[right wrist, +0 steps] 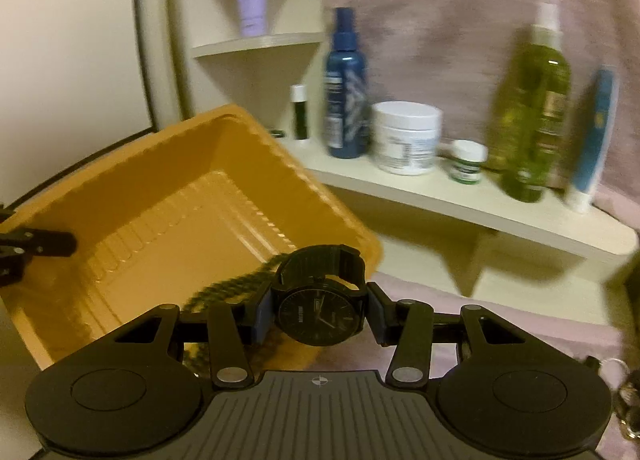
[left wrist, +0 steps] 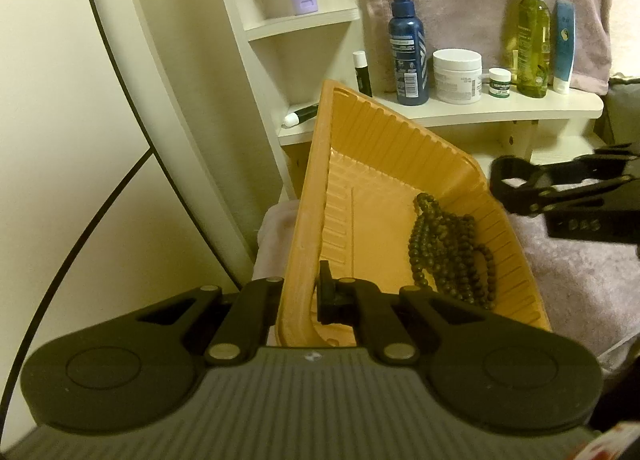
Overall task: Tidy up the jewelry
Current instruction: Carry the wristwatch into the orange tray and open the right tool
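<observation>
While the left gripper (left wrist: 300, 292) pinches the tray (left wrist: 400, 164) rim, the right gripper (right wrist: 318, 314) clamps the watch (right wrist: 320, 308).

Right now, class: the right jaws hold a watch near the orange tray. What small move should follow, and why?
Probably carry the watch forward over the orange tray and lower it beside the bead necklace. The right gripper grips it just short of the near rim, and the left gripper clamps the tray's wall, steadying it.

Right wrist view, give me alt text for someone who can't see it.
The right gripper holds a black watch by its case beside an orange tray with dark beads inside. Behind, a blurred shelf carries bottles and jars.
</observation>
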`<action>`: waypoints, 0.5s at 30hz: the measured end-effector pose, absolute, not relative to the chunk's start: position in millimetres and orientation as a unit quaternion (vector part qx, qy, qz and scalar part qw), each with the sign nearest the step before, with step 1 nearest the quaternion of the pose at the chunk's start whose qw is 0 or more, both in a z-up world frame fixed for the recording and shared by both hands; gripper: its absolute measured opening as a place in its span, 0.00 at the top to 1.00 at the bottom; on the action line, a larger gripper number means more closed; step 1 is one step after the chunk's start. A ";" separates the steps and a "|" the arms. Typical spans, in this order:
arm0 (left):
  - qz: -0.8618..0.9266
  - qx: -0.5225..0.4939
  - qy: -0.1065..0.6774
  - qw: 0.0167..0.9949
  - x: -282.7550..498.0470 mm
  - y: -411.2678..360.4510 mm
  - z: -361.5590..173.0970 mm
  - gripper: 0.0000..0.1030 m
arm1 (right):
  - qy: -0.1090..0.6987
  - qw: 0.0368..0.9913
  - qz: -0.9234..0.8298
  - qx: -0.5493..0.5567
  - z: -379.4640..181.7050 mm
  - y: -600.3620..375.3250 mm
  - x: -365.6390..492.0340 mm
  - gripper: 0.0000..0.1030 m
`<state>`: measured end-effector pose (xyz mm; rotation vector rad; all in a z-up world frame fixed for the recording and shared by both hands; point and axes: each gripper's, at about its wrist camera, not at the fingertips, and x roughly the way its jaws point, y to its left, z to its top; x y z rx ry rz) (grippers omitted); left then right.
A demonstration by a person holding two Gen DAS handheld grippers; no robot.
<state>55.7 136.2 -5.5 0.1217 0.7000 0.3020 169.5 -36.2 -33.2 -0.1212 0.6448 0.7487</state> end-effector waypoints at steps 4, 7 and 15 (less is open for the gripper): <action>0.148 0.060 0.342 0.926 55.3 136.0 -5.3 0.96 | 0.317 0.871 0.371 -0.059 -37.2 -24.8 171.0 0.53; 0.148 0.060 0.342 0.926 55.3 136.1 -5.3 0.96 | 0.324 0.866 0.377 -0.058 -40.9 -18.4 170.2 0.53; 0.147 0.059 0.342 0.926 54.8 138.0 -5.7 0.96 | 0.339 0.855 0.391 -0.045 -49.4 -8.5 166.4 0.53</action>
